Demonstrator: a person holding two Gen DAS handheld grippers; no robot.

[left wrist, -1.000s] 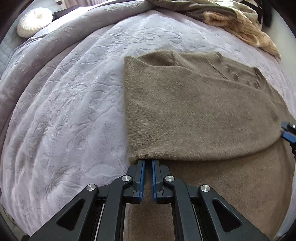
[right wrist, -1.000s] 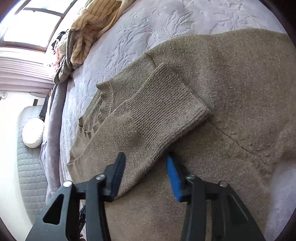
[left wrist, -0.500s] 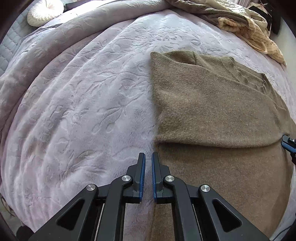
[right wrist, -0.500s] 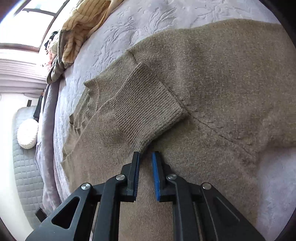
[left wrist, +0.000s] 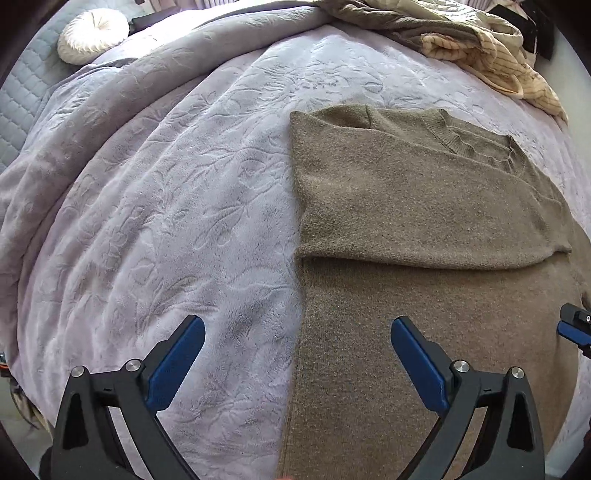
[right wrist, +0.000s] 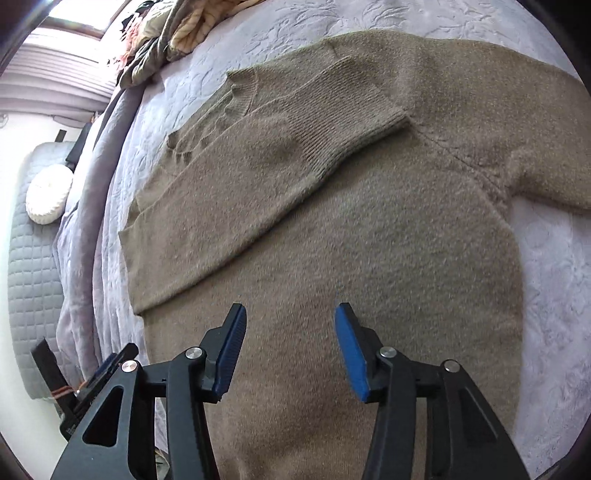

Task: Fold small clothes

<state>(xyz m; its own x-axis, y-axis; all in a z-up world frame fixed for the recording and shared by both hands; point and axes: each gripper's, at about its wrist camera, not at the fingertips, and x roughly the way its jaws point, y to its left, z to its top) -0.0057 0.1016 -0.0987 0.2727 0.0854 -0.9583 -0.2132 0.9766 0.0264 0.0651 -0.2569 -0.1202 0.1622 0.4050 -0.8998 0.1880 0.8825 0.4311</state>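
An olive-brown knit sweater [left wrist: 406, 229] [right wrist: 369, 240] lies flat on a lilac embossed bedspread [left wrist: 166, 206], one sleeve [right wrist: 266, 173] folded across its chest with the ribbed cuff [right wrist: 354, 118] on top. My left gripper [left wrist: 297, 328] hovers over the sweater's left edge; its jaws are opening, spread wide, nothing between them. My right gripper [right wrist: 290, 314] hangs above the sweater's lower body; its jaws are opening too, half spread, pads clear of the cloth. The right gripper's blue tips [left wrist: 574, 326] show at the right border of the left wrist view.
A heap of cream and khaki clothes [left wrist: 472, 40] [right wrist: 173, 33] lies at the far end of the bed. A round white cushion [left wrist: 92, 35] [right wrist: 48, 194] rests against the quilted grey headboard [right wrist: 26, 273]. The other sleeve [right wrist: 546, 177] reaches off to the right.
Both grippers drew back from the sweater and up a little. The left one went from shut to wide open. The right one narrowed, then spread again, leaving the folded sleeve lying flat.
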